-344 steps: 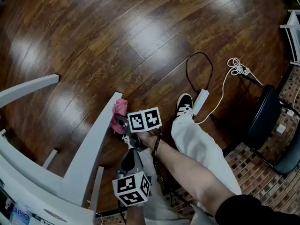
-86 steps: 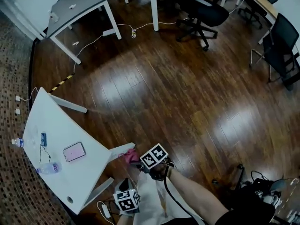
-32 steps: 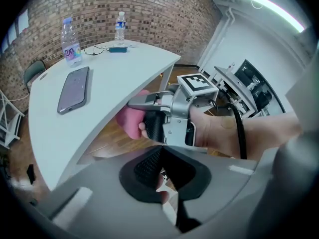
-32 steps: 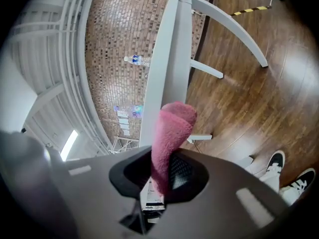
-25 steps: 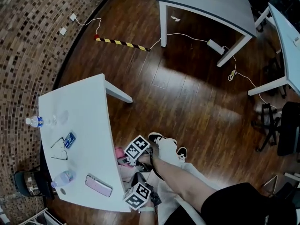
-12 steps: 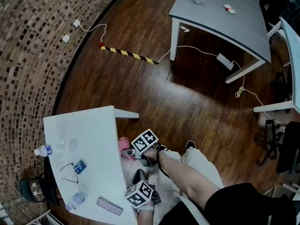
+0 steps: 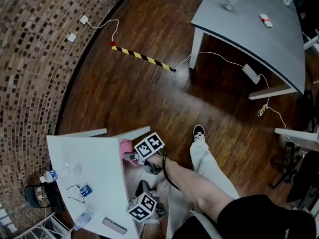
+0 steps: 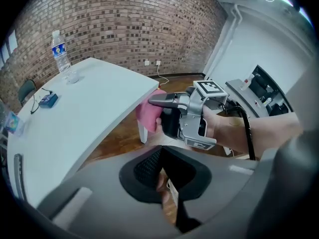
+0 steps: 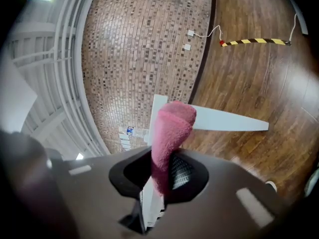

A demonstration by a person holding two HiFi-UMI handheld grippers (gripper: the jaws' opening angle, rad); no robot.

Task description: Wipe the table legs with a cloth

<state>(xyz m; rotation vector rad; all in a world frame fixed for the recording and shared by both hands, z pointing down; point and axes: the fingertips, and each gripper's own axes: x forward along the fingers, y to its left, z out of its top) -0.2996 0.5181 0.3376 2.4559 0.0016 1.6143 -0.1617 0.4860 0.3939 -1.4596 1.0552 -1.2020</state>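
Dark wood floor (image 7: 149, 93) here, brick wall (image 7: 30, 59) off to the side, and the white counter (image 7: 94, 163) is next to me. My right gripper (image 9: 162, 176) has its fingers clamped on the pink cloth (image 9: 172, 128). The cloth's right at the counter's edge, near a white leg (image 9: 229, 119). Left gripper (image 8: 164, 183) fingers are closed, with nothing in them.

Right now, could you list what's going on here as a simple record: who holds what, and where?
Right gripper: shut on the pink cloth
Pink cloth: at the white table edge, by a leg; contact unclear
Left gripper: empty, jaws nearly together
On table: water bottle, phone, glasses
Floor: dark wood
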